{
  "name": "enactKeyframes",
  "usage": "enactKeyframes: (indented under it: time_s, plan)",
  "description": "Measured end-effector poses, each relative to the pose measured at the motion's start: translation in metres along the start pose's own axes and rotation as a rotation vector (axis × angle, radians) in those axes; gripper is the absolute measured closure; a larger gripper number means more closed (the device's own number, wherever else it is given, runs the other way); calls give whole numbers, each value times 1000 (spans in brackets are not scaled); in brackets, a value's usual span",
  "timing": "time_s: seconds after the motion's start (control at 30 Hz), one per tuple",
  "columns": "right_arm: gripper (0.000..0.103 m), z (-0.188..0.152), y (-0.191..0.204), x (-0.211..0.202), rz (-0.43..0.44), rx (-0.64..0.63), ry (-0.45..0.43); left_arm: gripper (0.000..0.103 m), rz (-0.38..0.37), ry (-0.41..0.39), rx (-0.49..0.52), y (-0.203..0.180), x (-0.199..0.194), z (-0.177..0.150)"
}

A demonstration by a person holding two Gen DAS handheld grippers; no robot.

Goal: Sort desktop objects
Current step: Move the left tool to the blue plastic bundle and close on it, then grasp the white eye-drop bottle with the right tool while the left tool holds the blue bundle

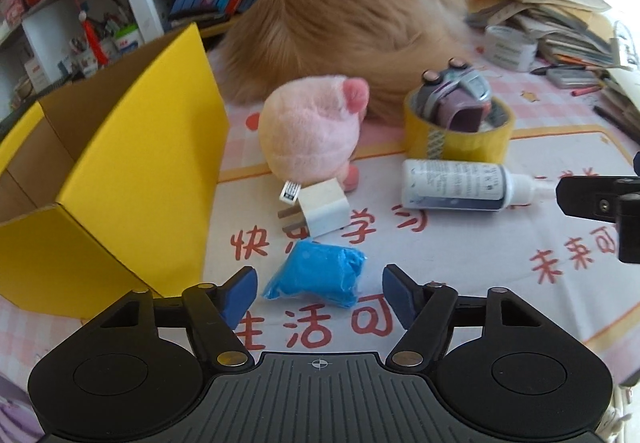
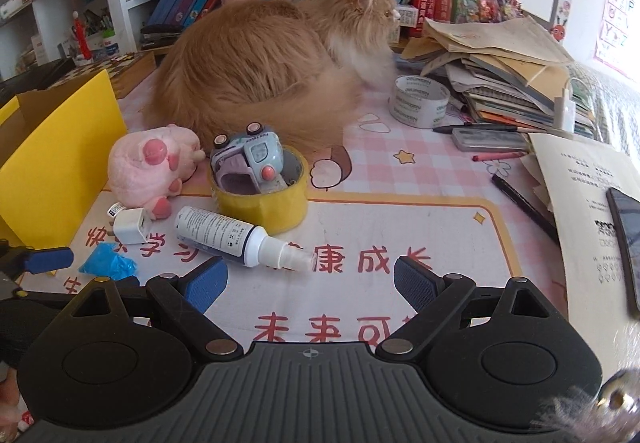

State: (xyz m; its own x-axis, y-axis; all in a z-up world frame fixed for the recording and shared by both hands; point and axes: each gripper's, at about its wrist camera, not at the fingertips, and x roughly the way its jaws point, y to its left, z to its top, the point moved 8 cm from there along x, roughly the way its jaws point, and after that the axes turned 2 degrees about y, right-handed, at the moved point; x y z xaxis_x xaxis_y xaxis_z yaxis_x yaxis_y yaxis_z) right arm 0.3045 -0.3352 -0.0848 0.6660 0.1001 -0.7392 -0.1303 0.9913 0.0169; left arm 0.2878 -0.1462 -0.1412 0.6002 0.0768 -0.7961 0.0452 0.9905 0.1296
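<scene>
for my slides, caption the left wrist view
Left gripper open around a blue crumpled bag, yellow box alongside, ginger cat behind.

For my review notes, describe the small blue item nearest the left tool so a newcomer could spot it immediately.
Start at the tall yellow cardboard box on the left of the printed desk mat. Just right of its front corner, in front of the white cube-shaped plug charger, lies a crumpled bright blue plastic bundle. It is the only blue, soft, shapeless thing among its neighbours, lying between the left tool's open fingers.
</scene>
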Motion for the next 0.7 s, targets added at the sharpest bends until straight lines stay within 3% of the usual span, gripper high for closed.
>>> enactKeyframes:
  time_s: [0.13,0.23,0.33,0.47,0.63,0.7]
  plan:
    - [12,4,8,9,41,-52,16,39,-17,9,-40,2,6,0]
    - [12,8,18,16,84,-98,25,60,-57,11,-61,0,5,1]
    - [14,9,28,26,131,-135,61,62,-73,7,-57,0,-3,0]
    - [29,11,40,41,166,-202,100,63,-73,-35,-23,2,-22,1]
    - [51,15,55,59,178,-388,102,63,-77,-63,-4,7,-40,2]
    - [54,15,60,65,198,-451,121,63,-59,-76,-8,12,-46,1]
